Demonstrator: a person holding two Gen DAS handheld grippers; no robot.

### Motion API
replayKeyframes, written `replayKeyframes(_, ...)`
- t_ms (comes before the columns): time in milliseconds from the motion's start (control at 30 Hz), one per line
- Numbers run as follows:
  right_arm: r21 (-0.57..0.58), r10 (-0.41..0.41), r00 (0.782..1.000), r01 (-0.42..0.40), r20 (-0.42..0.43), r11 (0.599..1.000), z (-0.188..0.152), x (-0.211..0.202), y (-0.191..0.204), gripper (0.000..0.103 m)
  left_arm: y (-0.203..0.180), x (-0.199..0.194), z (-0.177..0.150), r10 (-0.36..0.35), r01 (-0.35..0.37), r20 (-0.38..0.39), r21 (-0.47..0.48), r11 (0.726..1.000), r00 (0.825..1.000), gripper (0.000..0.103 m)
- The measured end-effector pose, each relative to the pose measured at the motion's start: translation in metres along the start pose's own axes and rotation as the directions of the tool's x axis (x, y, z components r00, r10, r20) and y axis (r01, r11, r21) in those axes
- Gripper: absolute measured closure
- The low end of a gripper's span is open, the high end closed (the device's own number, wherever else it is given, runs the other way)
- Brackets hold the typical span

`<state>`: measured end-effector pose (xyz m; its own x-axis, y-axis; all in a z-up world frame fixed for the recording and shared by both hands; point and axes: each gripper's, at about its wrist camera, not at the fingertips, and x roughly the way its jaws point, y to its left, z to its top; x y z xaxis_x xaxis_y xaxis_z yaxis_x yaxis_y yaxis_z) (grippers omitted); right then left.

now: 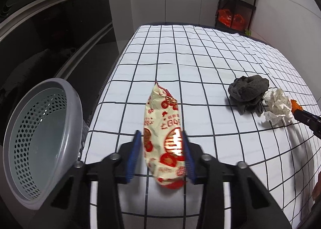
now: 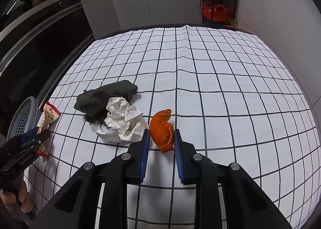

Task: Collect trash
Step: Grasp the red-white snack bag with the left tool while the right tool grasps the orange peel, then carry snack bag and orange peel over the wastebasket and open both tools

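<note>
Left gripper (image 1: 162, 144) clamps the snack wrapper (image 1: 163, 128) above the table's edge, beside the grey basket (image 1: 40, 138) (presumably its destination). Right gripper (image 2: 161, 138) brackets the orange peel (image 2: 162, 128) on the checked cloth (image 2: 220, 88); whether it pinches, I cannot tell.

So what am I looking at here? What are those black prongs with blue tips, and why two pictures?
Those prongs are grippers, two-fingered tongs a person holds, one per hand. Each carries a camera looking along its fingers, so each picture comes from one gripper. The left gripper is around a red and cream snack wrapper, seemingly gripping it, beside a grey perforated basket off the table's edge. The right gripper has its fingers either side of an orange peel; whether it pinches is unclear. Also on the checked tablecloth lie a crumpled paper and a dark cloth, touching.
</note>
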<state>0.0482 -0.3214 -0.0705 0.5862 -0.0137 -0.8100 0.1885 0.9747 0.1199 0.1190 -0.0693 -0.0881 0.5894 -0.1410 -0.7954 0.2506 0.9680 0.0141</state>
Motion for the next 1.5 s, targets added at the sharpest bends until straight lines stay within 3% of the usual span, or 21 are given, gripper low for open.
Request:
replayKeyframes(167, -0.001, 0.004, 1.0, -0.004, 0.003, 1.0, 0.0, -0.003, 0.003, 0.08, 0.002, -0.004, 0.0, -0.01, 0.01, 0.013, 0.003, 1.0, 1.0, 0.079)
replayKeyframes(567, -0.009, 0.012, 0.999, -0.011, 0.051, 1.0, -0.008, -0.032, 0.02, 0.08, 0.018, -0.048, 0.0, -0.037, 0.038, 0.07, -0.009, 0.999, 0.997, 0.08)
replayKeyframes(800, -0.023, 0.042, 0.997, -0.041, 0.07, 0.999, -0.024, -0.054, 0.049, 0.08, 0.048, -0.088, -0.002, 0.0, 0.003, 0.133, -0.023, 1.0, 0.991, 0.08)
replayKeyframes(1267, -0.154, 0.2, 0.977, -0.187, 0.076, 0.97, -0.028, -0.072, 0.173, 0.08, 0.151, -0.147, -0.012, 0.152, -0.139, 0.18, -0.084, 0.987, 0.972, 0.08)
replayKeyframes(1500, -0.223, 0.28, 0.959, -0.262, 0.051, 0.939, -0.019, -0.062, 0.239, 0.08, 0.201, -0.15, -0.013, 0.205, -0.182, 0.177, -0.138, 0.973, 0.963, 0.08)
